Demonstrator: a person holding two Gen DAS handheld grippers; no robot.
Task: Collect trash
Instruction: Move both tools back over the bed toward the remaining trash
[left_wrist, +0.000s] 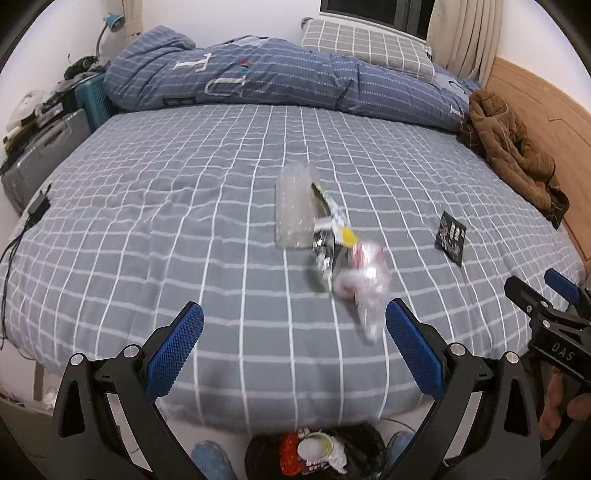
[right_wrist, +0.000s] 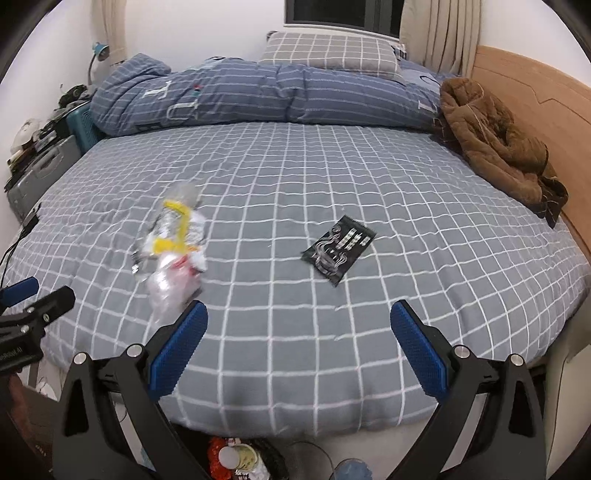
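A heap of clear plastic wrappers with yellow and red bits (left_wrist: 332, 240) lies on the grey checked bed (left_wrist: 184, 221); the right wrist view has the heap (right_wrist: 171, 247) at left. A black foil packet (right_wrist: 339, 249) lies flat to its right, and it shows small in the left wrist view as a black packet (left_wrist: 451, 236). My left gripper (left_wrist: 293, 345) is open over the bed's near edge, its right finger just short of the heap. My right gripper (right_wrist: 299, 345) is open, short of the packet. A black trash bag (left_wrist: 317, 454) with trash in it sits on the floor below.
A blue striped duvet (right_wrist: 258, 96) and a checked pillow (right_wrist: 328, 50) lie at the far side. A brown jacket (right_wrist: 495, 144) lies against the wooden headboard (right_wrist: 546, 110) at right. A grey case (left_wrist: 40, 155) and clutter stand at left. A cable (left_wrist: 14, 240) hangs over the left edge.
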